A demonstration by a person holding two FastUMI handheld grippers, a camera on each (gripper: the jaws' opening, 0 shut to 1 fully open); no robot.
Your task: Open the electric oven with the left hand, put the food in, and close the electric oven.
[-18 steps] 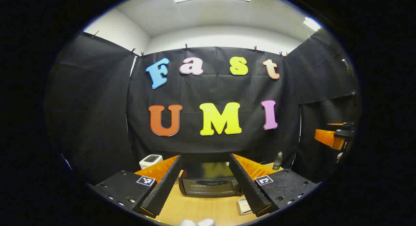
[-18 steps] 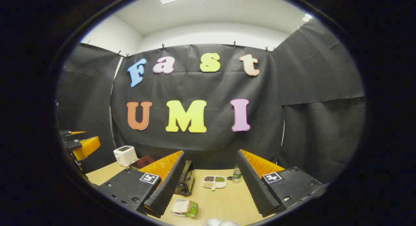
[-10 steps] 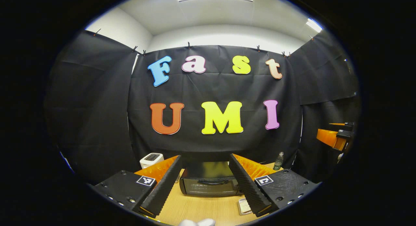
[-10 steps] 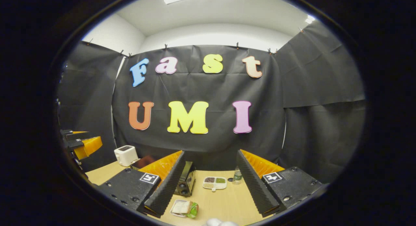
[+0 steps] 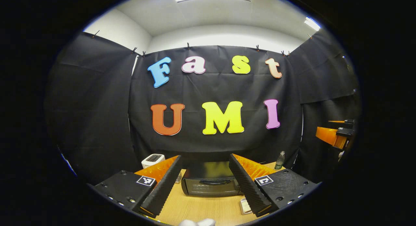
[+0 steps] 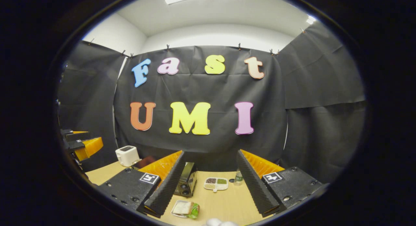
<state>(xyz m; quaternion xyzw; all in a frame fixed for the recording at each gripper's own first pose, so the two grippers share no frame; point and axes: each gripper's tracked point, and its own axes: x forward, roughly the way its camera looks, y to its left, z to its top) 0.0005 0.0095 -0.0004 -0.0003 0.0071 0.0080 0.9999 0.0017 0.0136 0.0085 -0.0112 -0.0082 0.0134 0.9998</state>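
Left hand-held gripper (image 5: 208, 190) fingers apart, empty, lined up on oven (image 5: 210, 183), door shut, mid surface (image 5: 195, 208): set for handle. Right hand-held gripper (image 6: 208, 192) spread, empty, above sandwich tray (image 6: 185, 208) beside oven, waiting to load.

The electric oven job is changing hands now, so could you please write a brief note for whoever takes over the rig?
Left gripper: open, empty, held above the table, aimed at the electric oven.
Right gripper: open, empty, over the table.
Oven: door shut, on the table near the back wall.
Food: a sandwich on a small tray, on the table in front of the oven's right side.
Done: nothing yet.
Left: open the door with the left gripper, put the food in, close it.
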